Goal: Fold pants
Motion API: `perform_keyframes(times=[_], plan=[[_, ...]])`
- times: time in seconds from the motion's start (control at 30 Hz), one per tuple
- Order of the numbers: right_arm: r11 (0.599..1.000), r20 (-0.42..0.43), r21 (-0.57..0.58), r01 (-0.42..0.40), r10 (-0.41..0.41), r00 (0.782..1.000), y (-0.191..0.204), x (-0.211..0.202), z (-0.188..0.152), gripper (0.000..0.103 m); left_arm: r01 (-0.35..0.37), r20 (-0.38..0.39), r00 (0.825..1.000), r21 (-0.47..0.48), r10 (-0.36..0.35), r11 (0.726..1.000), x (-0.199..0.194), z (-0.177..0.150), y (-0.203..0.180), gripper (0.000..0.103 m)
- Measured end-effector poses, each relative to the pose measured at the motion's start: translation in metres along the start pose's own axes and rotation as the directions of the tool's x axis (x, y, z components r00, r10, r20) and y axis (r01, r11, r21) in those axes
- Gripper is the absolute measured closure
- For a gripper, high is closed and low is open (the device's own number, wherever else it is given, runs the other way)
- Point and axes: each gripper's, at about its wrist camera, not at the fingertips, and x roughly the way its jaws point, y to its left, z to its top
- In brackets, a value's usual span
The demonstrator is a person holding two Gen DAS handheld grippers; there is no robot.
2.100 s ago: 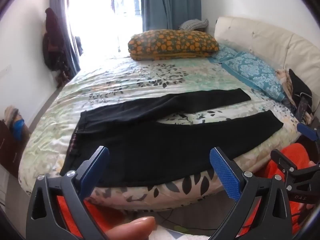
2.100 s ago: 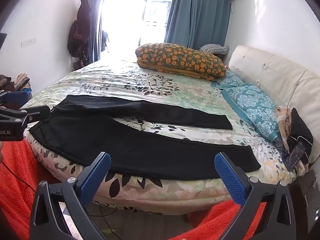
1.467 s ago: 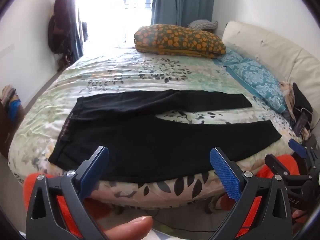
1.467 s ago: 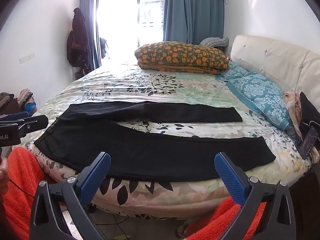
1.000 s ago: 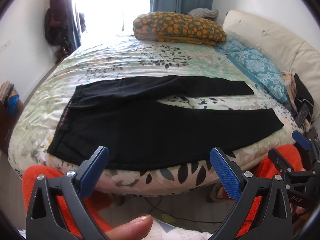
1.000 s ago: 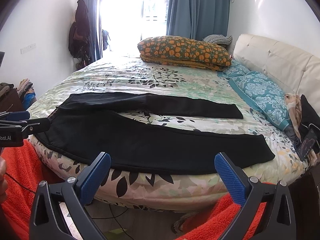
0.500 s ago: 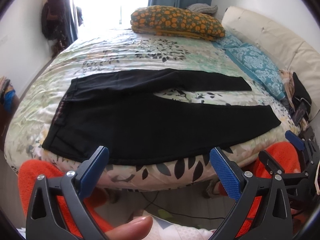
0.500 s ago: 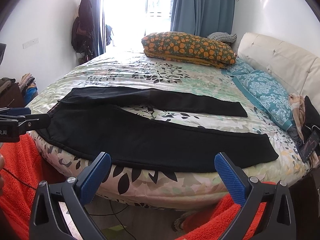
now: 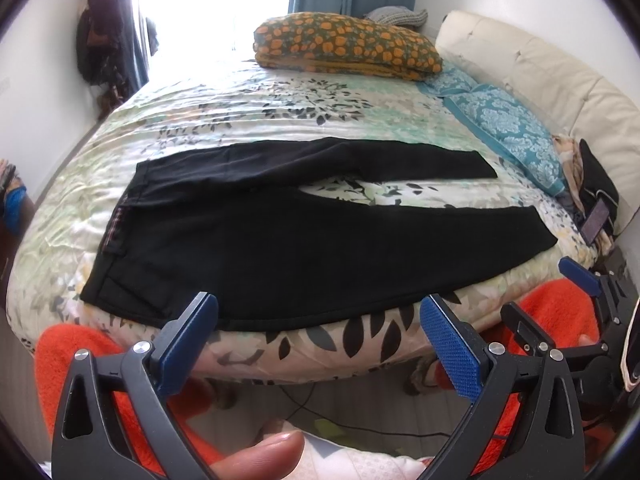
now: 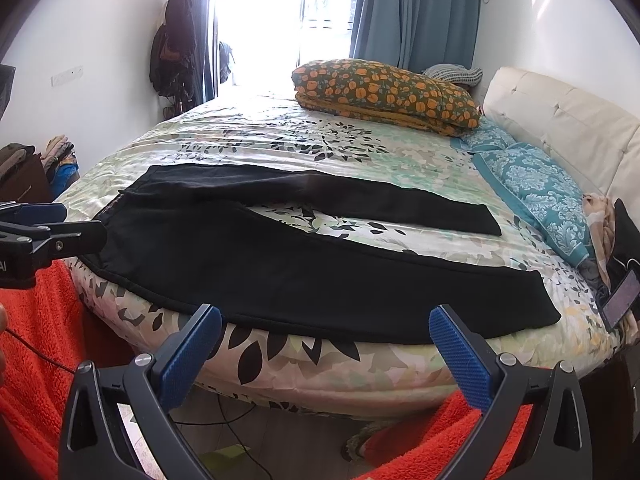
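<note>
Though unheld, pants (image 9: 304, 240) beyond gripper (image 9: 320, 332)

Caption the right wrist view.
Open right gripper faces black pants spread flat on a floral bed.

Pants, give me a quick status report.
Both tongs, left and right, open, empty. Pants flat on bed, legs apart, unfolded. Nothing in the way.
</note>
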Motion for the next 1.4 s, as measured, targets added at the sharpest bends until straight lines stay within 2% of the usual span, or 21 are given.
perform_keyframes(times=[0.33,1.0,1.4], plan=[[1.000,-0.001,-0.003,-0.004,0.004,1.000,0.001,0.001,0.000,0.000,-0.004,0.007,1.000,0.011,0.004,1.000,0.000,-0.001,-0.003,0.001],[1.000,-0.020,0.010,-0.013,0.013,1.000,0.000,0.008,-0.002,0.000,-0.011,-0.042,0.999,0.000,0.011,1.000,0.013,-0.003,0.002,0.001],[1.000,-0.018,0.015,-0.019,0.019,1.000,-0.001,0.007,-0.003,0.000,-0.023,-0.039,0.999,0.010,0.024,1.000,0.013,-0.004,0.003,0.001]])
